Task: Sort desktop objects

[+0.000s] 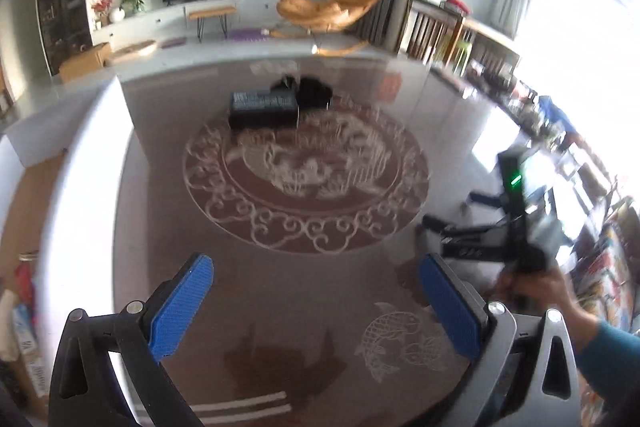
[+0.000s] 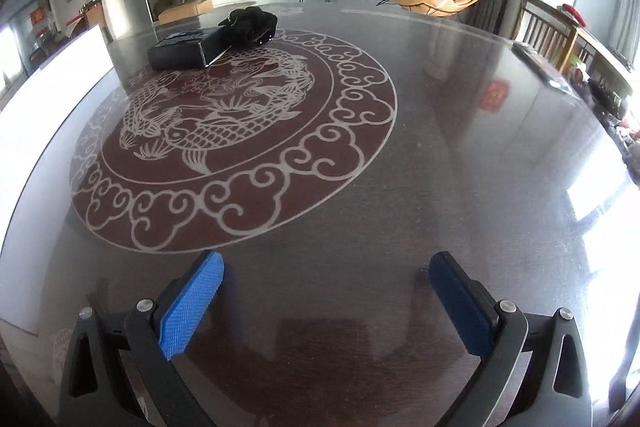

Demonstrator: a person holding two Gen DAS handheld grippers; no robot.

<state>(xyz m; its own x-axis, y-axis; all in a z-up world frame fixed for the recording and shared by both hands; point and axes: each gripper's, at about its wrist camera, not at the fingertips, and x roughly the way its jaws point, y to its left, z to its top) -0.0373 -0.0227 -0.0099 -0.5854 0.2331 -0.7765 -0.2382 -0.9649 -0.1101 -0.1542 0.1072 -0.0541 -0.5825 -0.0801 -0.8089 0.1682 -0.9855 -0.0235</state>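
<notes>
Left claw: my left gripper [image 1: 316,301] hangs over the table with its blue ribbed pads [image 1: 182,301] spread wide, nothing between them.
Right claw: my right gripper [image 2: 326,301] is likewise spread to its widest and empty, tilted down at bare tabletop.
Table: glossy dark round table [image 2: 460,155] with a pale etched dragon-and-fish medallion [image 2: 224,131] at its middle.
Task things: a flat black rectangular box [image 2: 182,51] lies on the medallion's far edge; a crumpled black cloth bundle [image 2: 250,21] sits touching its far end.
Distance: both are well apart from either claw.
My hand: in the left view, my right hand [image 1: 536,287] grips the other tool's handle, blurred.
</notes>
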